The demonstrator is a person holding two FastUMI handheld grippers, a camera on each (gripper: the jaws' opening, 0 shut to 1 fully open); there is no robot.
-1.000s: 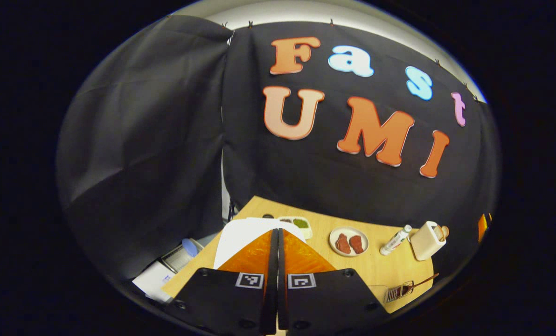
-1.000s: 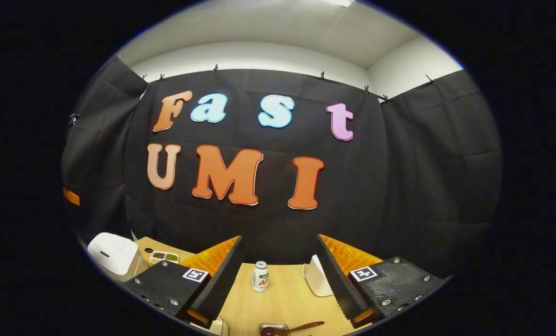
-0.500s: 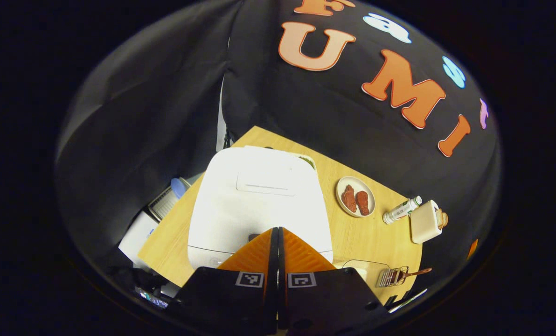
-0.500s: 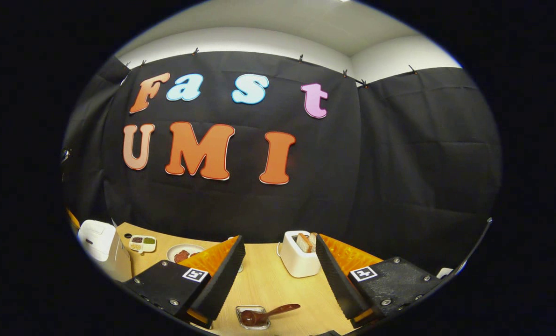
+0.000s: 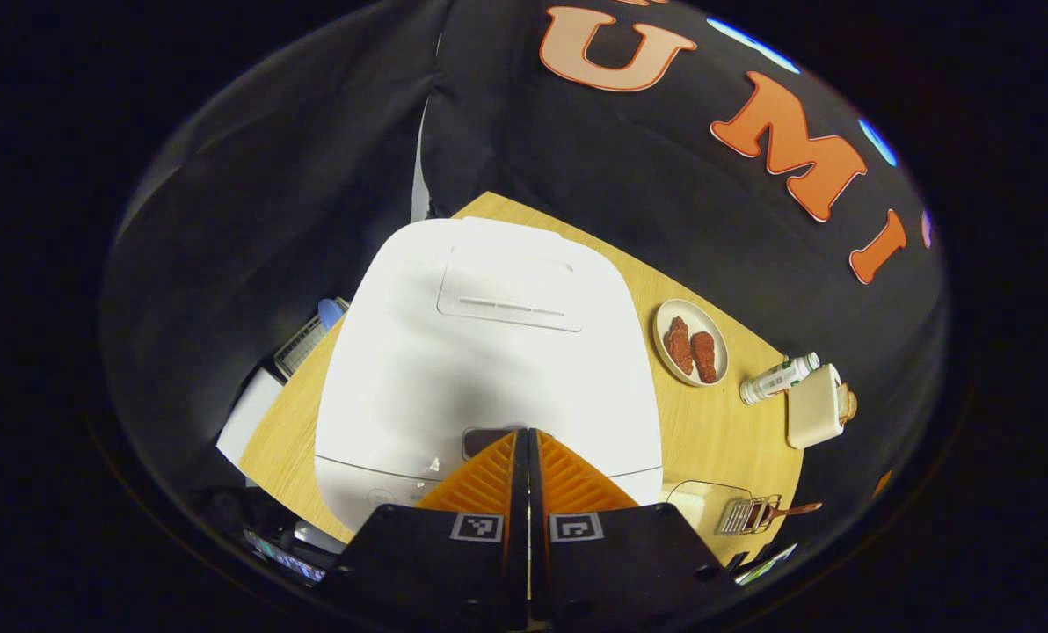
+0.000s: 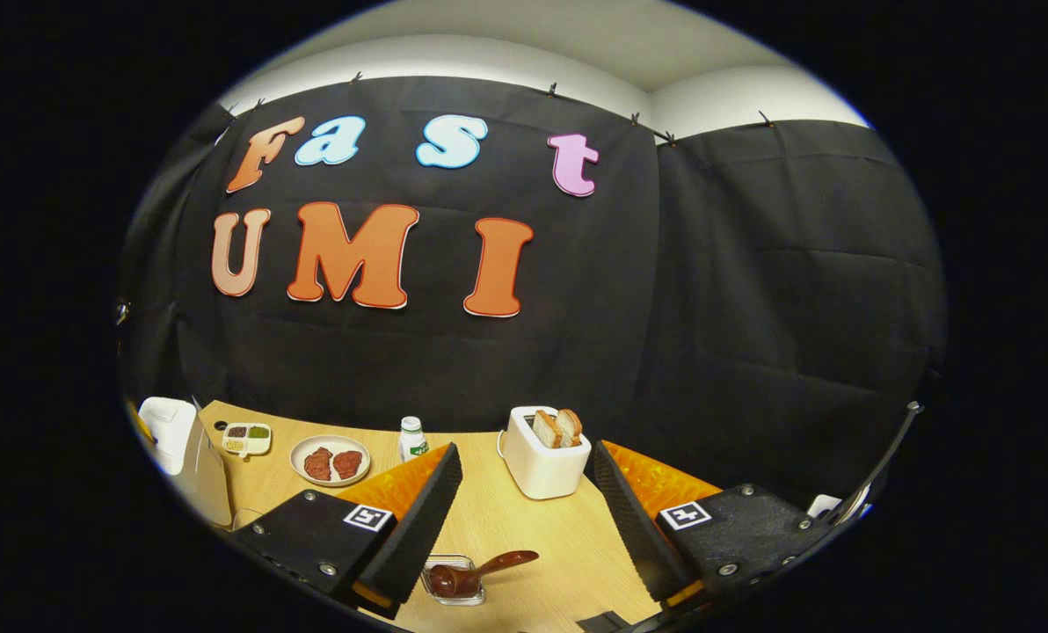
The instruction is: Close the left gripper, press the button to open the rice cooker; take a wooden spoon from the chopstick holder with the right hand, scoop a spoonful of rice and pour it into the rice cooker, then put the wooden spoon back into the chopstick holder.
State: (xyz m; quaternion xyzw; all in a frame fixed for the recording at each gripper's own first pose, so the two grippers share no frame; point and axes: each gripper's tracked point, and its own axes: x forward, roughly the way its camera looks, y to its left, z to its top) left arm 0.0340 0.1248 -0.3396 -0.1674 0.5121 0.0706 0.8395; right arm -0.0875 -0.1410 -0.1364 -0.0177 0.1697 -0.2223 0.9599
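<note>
Left hand-held gripper (image 5: 524,437), fingers pressed together, has dropped over the last second onto the rice cooker (image 5: 489,352); tips now at its dark button (image 5: 482,438) (contact not confirmable). Lid still down. Right hand-held gripper (image 6: 524,482) spread apart, empty, above the wooden spoon (image 6: 480,571) on the table (image 6: 524,527).

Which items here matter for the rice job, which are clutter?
Job:
- white rice cooker, lid shut
- dark button
- wooden spoon in clear holder
- left gripper
- right gripper

Clutter:
- plate of red meat
- white toaster
- small white bottle
</note>
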